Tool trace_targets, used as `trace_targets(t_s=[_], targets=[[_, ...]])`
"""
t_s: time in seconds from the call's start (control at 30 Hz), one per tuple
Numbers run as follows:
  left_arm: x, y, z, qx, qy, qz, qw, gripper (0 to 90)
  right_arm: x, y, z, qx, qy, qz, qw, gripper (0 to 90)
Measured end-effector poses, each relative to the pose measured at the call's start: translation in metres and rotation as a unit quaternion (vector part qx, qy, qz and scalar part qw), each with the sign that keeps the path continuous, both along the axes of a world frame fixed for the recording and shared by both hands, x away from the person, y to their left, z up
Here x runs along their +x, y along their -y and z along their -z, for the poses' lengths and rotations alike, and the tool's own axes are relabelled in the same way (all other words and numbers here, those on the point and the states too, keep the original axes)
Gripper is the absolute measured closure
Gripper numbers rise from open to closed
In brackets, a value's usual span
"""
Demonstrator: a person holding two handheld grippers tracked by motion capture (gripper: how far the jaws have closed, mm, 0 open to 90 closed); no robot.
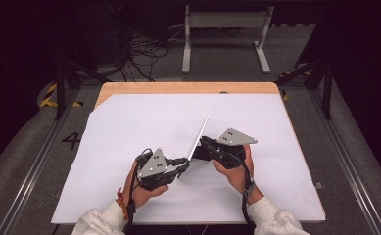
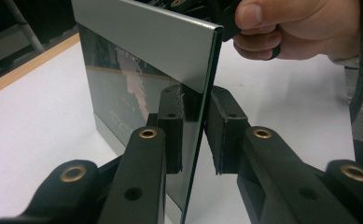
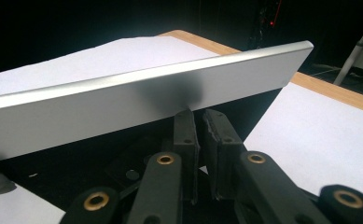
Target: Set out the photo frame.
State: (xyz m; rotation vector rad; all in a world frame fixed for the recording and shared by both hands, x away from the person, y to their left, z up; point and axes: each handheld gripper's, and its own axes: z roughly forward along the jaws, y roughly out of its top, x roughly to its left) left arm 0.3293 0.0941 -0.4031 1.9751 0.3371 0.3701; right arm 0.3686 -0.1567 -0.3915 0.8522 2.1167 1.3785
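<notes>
A thin silver panel (image 1: 200, 134) stands on edge on the white sheet, running diagonally between my two grippers. In the left gripper view the panel (image 2: 151, 37) shows a dark glass face under a silver band. My left gripper (image 1: 185, 164) straddles its near edge (image 2: 195, 107): one pad lies against the glass, and a narrow gap shows at the other, so it is open. My right gripper (image 1: 202, 144) comes in from the right. Its jaws (image 3: 198, 119) are nearly together, tips against the silver panel (image 3: 123, 102), with nothing seen between them.
A white sheet (image 1: 129, 147) covers most of the wooden table (image 1: 178, 88). The person's right hand (image 2: 300, 28) is close behind the panel's top corner. Beyond the table's far edge stand a white frame (image 1: 225, 29) and loose cables (image 1: 144, 54) on the floor.
</notes>
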Motion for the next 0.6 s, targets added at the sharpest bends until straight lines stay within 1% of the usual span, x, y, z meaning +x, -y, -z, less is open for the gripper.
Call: trace_targets(t_s=[0.1,0.27,0.33,0.37,0.47,0.57,0.6], targets=[[0.000,0.000,0.000,0.002,0.003,0.002,1.0000,76.1,0.000,0.001,0.000,-0.005,0.002,-0.002,1.0000,80.9],[-0.001,-0.005,0.000,0.010,0.005,0.012,0.9999,75.8,-0.003,0.005,-0.003,-0.006,0.005,-0.003,1.0000,80.8],[-0.001,-0.008,0.000,0.013,0.008,0.014,0.9998,73.7,-0.004,0.009,-0.004,-0.010,0.006,-0.004,0.9999,80.7],[-0.002,-0.009,0.000,0.010,0.005,0.016,0.9998,71.5,-0.005,0.010,-0.004,-0.010,0.005,-0.005,0.9999,81.2],[-0.001,-0.011,0.000,0.013,0.006,0.018,0.9997,72.1,-0.004,0.013,-0.005,-0.016,-0.001,-0.013,0.9998,86.5],[-0.001,-0.009,0.002,0.006,-0.002,0.026,0.9996,74.4,0.003,0.010,-0.004,-0.024,-0.021,-0.029,0.9991,88.7],[-0.001,-0.008,0.002,0.006,-0.001,0.030,0.9995,75.8,0.005,0.009,-0.003,-0.024,-0.024,-0.030,0.9990,89.0]])
